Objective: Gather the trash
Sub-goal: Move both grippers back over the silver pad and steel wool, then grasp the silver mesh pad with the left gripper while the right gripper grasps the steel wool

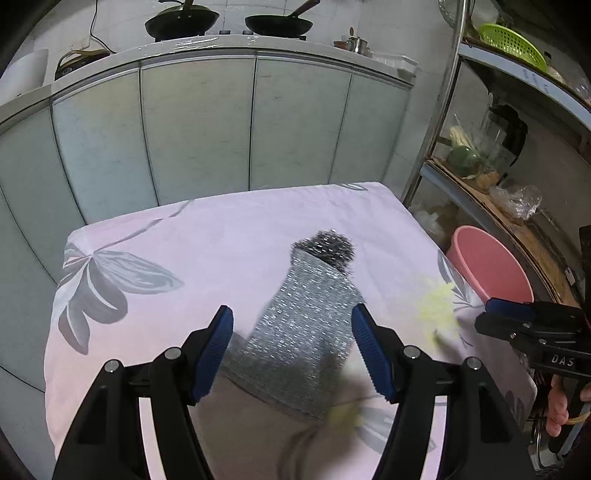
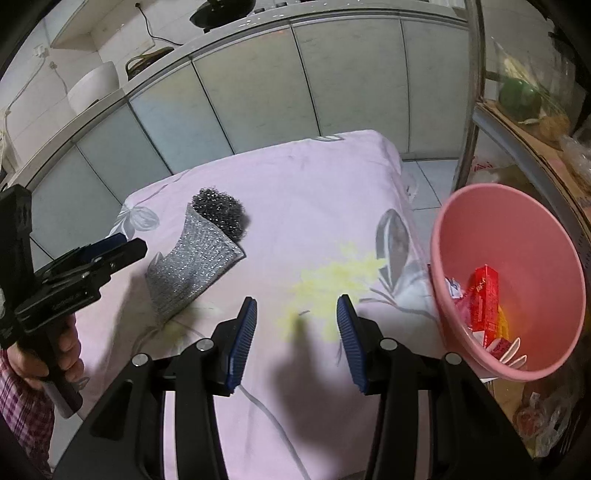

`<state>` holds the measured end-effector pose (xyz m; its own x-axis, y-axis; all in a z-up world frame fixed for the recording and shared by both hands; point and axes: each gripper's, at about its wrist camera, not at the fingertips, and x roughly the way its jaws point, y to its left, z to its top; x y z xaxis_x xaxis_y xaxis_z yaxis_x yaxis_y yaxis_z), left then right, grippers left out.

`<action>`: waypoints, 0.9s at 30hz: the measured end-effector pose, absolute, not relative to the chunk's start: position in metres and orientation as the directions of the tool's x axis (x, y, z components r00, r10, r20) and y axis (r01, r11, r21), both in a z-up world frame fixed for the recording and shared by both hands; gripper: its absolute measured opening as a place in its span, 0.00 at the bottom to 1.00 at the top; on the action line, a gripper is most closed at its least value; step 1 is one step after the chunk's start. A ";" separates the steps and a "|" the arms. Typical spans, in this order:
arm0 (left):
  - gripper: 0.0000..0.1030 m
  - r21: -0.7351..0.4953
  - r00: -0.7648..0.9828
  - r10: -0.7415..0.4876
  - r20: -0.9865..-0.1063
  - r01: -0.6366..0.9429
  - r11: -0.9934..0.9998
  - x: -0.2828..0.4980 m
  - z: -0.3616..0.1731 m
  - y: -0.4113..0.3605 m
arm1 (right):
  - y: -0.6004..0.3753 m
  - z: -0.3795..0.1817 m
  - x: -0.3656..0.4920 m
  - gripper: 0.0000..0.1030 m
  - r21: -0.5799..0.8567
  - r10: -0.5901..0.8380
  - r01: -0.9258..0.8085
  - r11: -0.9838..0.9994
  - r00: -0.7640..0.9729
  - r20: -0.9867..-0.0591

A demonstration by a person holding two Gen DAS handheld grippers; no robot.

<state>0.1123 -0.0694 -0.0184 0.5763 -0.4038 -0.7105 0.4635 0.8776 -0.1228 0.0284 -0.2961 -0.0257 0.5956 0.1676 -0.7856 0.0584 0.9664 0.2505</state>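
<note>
Two grippers hang over the pink floral cloth (image 2: 295,192), both spread wide and empty: left gripper (image 1: 291,354) above the silver scouring pad (image 1: 306,332), right gripper (image 2: 297,339) just beside the pink bin (image 2: 458,229). Red cartons (image 2: 480,302) lie inside that bin.

A home kitchen: two black woks (image 1: 181,23) stand on a stove atop a pale counter (image 1: 229,46) with grey-green cabinet doors (image 1: 195,129). Beside it, a metal shelf rack (image 1: 439,110) holds a green plastic colander (image 1: 511,44), bagged vegetables (image 1: 463,151) and a blender jug (image 1: 506,133).
</note>
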 end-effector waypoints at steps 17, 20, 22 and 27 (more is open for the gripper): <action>0.65 -0.134 0.453 -0.460 -0.764 0.586 0.799 0.155 -0.051 -0.085 | -0.289 -0.041 0.050 0.44 0.258 0.198 0.032 0.966 0.555 -0.808; 0.65 -0.145 0.422 -0.464 -0.779 0.599 0.787 0.163 -0.059 -0.091 | -0.285 -0.042 0.057 0.44 0.266 0.215 0.013 0.964 0.551 -0.806; 0.65 -0.150 0.408 -0.470 -0.783 0.610 0.778 0.165 -0.064 -0.094 | -0.281 -0.041 0.063 0.44 0.268 0.224 -0.001 0.963 0.552 -0.803; 0.62 -0.123 0.402 -0.470 -0.786 0.643 0.756 0.163 -0.077 -0.100 | -0.272 -0.041 0.076 0.44 0.266 0.237 -0.029 0.963 0.553 -0.798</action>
